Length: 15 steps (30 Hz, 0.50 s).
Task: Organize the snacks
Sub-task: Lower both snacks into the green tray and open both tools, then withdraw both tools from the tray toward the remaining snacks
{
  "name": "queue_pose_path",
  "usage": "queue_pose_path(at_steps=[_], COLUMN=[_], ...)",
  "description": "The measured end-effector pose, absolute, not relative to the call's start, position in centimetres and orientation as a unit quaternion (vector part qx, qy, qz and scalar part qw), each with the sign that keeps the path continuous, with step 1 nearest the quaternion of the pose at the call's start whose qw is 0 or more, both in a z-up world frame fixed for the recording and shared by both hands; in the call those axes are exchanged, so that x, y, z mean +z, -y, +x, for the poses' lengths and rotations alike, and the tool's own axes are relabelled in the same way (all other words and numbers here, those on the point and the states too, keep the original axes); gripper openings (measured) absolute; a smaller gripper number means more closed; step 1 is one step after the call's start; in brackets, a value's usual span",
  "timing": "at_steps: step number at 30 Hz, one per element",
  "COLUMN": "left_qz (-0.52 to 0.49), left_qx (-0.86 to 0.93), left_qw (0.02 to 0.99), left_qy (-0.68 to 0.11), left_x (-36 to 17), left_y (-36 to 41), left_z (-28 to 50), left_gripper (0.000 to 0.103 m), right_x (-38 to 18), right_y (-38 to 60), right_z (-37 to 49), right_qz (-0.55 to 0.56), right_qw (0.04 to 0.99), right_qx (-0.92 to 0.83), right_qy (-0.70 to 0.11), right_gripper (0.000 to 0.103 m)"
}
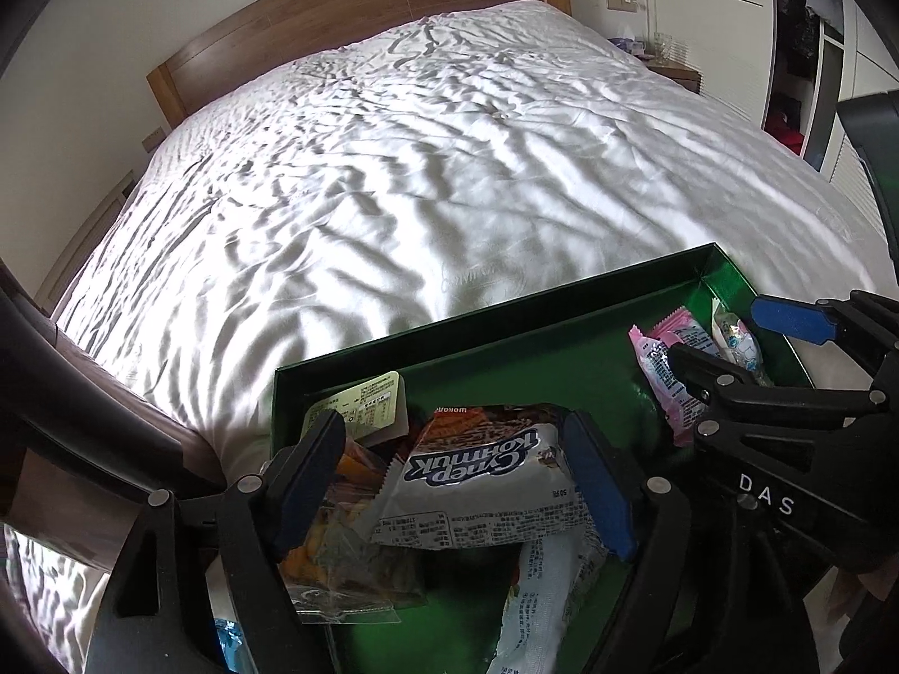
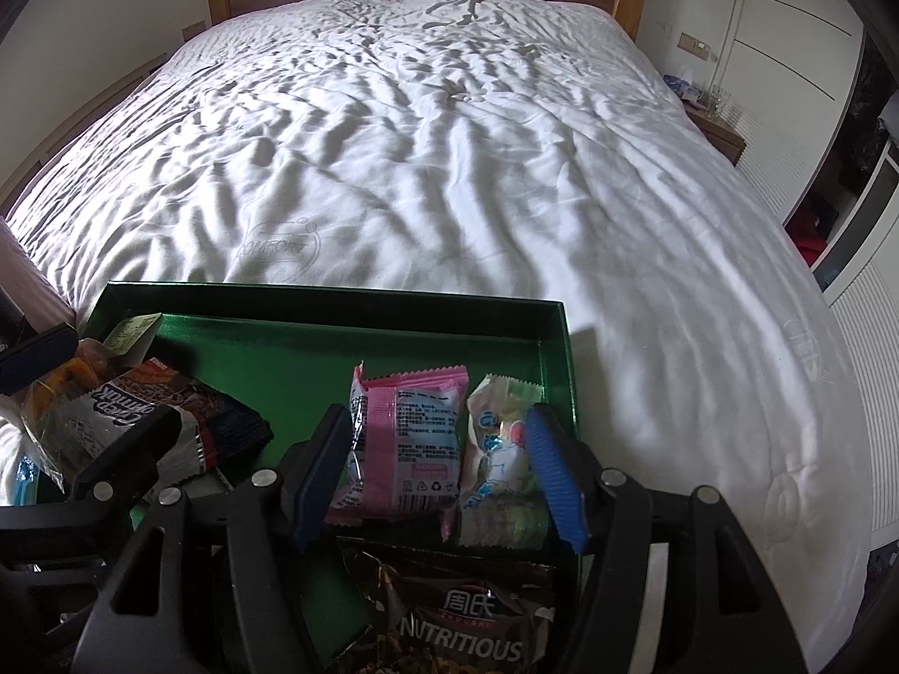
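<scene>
Both tongs stand released over a green tray (image 2: 337,303) on a bed (image 2: 449,168): the left tongs (image 1: 455,483) straddle a silver wafer pack (image 1: 477,483) lying crosswise, the right tongs (image 2: 432,477) a pink sachet (image 2: 404,443) standing lengthwise beside a pale one (image 2: 500,466). Light, crinkly, probably slippery wrappers; best pinched mid-body.

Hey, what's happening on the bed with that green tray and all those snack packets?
A person is sorting snacks into a green tray on the bed, with a gripper in each hand. The left gripper stands open around a white wafer packet. The right gripper stands open around a pink packet and a pale cartoon packet, both lying in the tray.
</scene>
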<state>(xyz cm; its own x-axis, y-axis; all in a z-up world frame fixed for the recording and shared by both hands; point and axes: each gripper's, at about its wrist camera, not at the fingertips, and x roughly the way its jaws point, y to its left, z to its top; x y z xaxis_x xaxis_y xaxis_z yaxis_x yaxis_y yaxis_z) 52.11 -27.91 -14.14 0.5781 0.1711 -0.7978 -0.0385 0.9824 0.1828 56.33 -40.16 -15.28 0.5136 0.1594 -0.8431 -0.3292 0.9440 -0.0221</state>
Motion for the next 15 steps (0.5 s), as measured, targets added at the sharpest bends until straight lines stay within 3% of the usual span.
queue_pose_path(at_steps=[7, 15], left_qz=[0.074, 0.046], left_qx=[0.039, -0.037], left_qw=[0.892, 0.900], left_qy=[-0.444, -0.433], left_x=[-12.1, -7.1], left_y=[28.3, 26.4], left_z=[50.0, 41.4], left_gripper=[0.078, 0.078], right_x=[-12.6, -5.5], right_y=[40.6, 41.4], right_z=[54.8, 49.1], right_qz=[-0.078, -0.058], right_qw=[0.877, 0.902], right_qx=[0.142, 0.139], right_qy=[-0.452, -0.404], right_gripper=[0.065, 0.066])
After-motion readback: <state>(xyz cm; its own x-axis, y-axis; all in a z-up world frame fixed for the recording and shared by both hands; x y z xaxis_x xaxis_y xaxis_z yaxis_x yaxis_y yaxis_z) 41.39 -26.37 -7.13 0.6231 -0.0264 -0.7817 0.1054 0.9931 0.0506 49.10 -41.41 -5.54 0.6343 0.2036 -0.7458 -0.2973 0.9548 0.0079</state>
